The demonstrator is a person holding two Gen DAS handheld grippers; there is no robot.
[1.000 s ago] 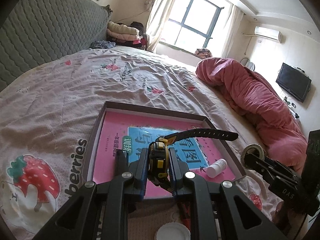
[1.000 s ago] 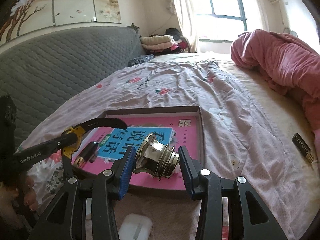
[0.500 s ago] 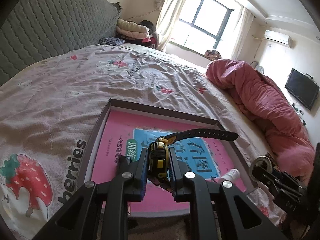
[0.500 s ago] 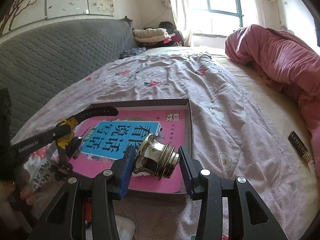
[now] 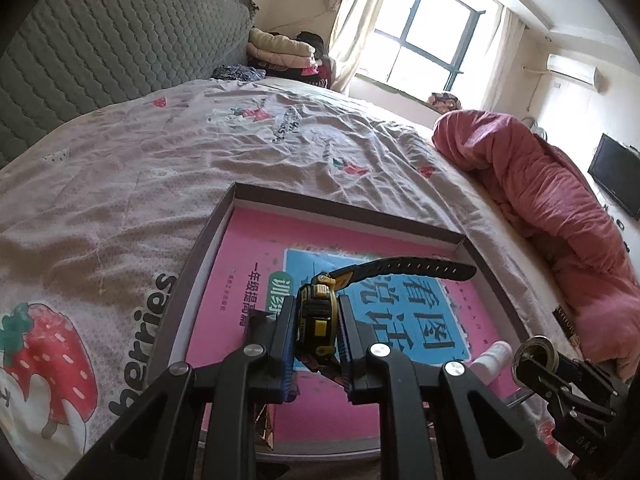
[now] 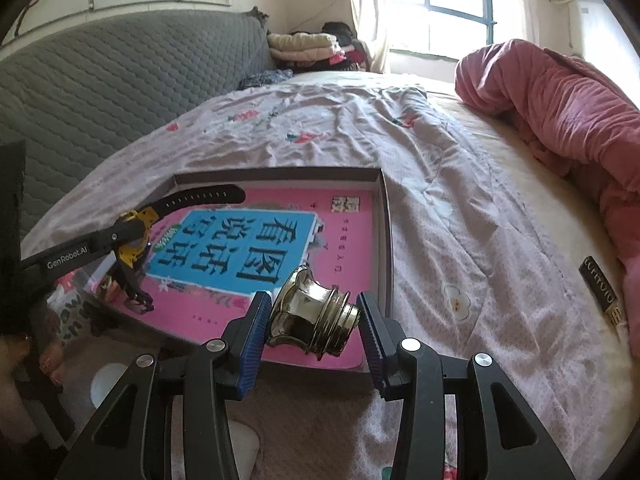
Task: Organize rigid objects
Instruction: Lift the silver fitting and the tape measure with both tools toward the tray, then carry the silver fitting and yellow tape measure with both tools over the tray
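Observation:
My left gripper (image 5: 317,326) is shut on a yellow and black wristwatch (image 5: 318,312); its black strap (image 5: 408,269) sticks out to the right above a shallow brown box (image 5: 344,208) on the bed. A pink book (image 5: 248,272) lies inside the box. In the right wrist view my right gripper (image 6: 312,320) is shut on a shiny brass bell-shaped piece (image 6: 312,314), held over the box's (image 6: 386,240) near right corner. The same view shows the left gripper with the watch (image 6: 134,232) at left. A small white bottle (image 5: 494,356) lies in the box near the right gripper (image 5: 536,360).
The box rests on a strawberry-print bedsheet (image 5: 120,184). A rolled pink duvet (image 5: 560,208) lies along the right side. A grey quilted headboard (image 5: 100,56) stands on the left. A small black labelled item (image 6: 598,288) lies on the sheet at right. A white round thing (image 6: 108,382) sits below the box.
Both grippers have sunk and come closer over the box, each keeping its object. The box and book look larger and nearer in both views.

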